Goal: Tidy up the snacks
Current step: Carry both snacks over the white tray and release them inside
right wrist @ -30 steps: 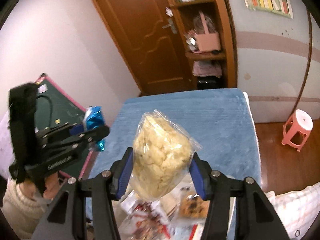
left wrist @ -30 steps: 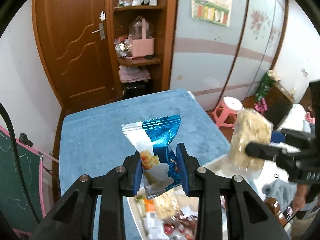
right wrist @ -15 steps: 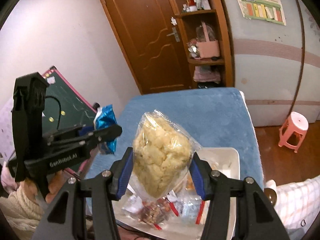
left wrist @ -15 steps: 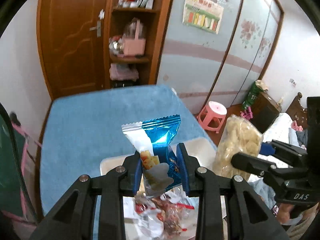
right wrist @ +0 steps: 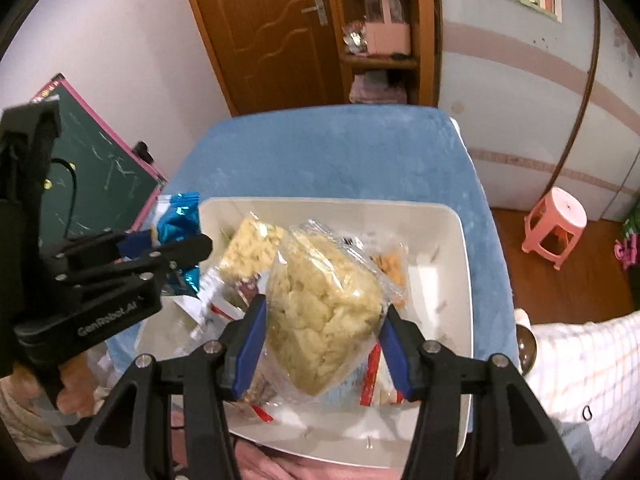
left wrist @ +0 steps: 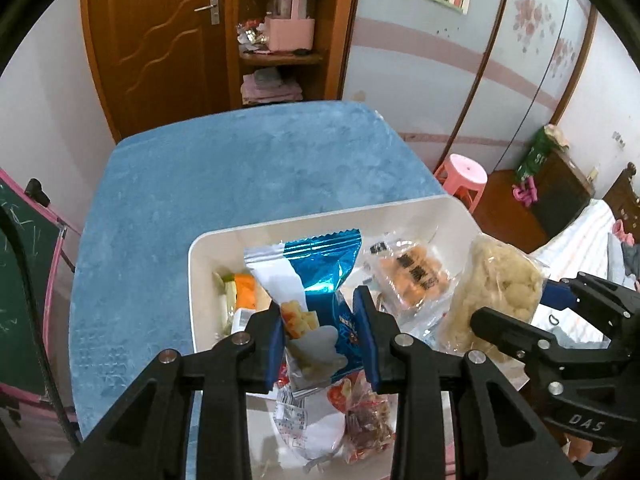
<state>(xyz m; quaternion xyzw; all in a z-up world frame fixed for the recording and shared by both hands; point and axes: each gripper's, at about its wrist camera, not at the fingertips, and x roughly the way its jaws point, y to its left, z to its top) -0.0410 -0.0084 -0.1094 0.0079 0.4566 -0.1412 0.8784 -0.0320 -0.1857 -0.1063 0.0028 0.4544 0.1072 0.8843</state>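
Snacks filled a white rectangular tray (left wrist: 208,248) that sat on a bench covered in blue plush cloth (left wrist: 224,184). Over the tray, the left hand-held gripper (left wrist: 320,332) stood narrow, its blue pads clamped on a blue foil snack packet (left wrist: 316,280) that rose upright between them. To its 3 o'clock, the right hand-held gripper (right wrist: 322,344) held a clear bag of pale puffed rice cake (right wrist: 324,300), pads pressing both sides of the bag at a middling width. Inside the tray lay a clear pack of orange crackers (left wrist: 412,276) toward 1 o'clock from the foil packet, an orange-and-white packet (left wrist: 242,292) at its 9 o'clock near the tray's left wall, and a red-printed wrapper (left wrist: 364,412) beneath it. From the right wrist view, a second pale rice cake (right wrist: 252,248) rested in the tray at 11 o'clock of the held bag. A pink plastic stool (right wrist: 556,224) stood on the floor beyond the bench.
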